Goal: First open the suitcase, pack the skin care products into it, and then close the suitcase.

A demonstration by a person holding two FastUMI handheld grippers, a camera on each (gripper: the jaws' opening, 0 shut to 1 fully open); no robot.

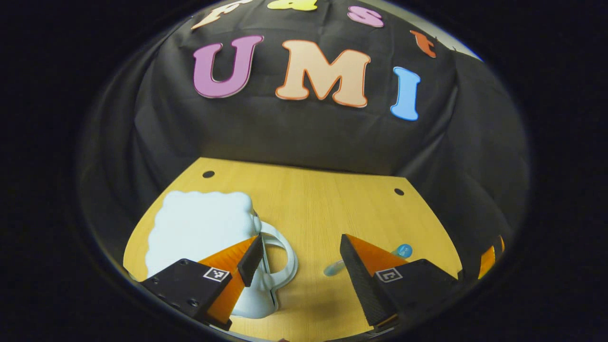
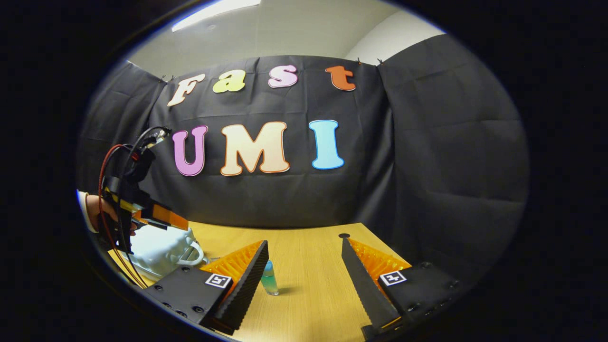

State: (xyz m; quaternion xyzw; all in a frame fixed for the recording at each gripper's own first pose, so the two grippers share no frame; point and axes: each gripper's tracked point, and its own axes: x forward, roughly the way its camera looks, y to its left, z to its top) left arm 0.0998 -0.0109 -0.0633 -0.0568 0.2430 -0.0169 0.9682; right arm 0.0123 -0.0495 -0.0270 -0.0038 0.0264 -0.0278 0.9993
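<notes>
Suitcase closed on table — behind left gripper, fingers spread; right gripper spread too.

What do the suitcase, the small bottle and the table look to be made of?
Suitcase: likely hard moulded plastic, pale, smooth, with a wavy rim and rigid loop handle. Bottle: clear plastic or glass, bluish liquid visible inside. Table: wood-grain top, probably laminate, matte.

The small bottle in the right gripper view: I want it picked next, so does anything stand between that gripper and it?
Nothing visible does. The small bottle stands upright on the table, ahead of the open right gripper beside one finger; the white suitcase sits off to the side.
</notes>
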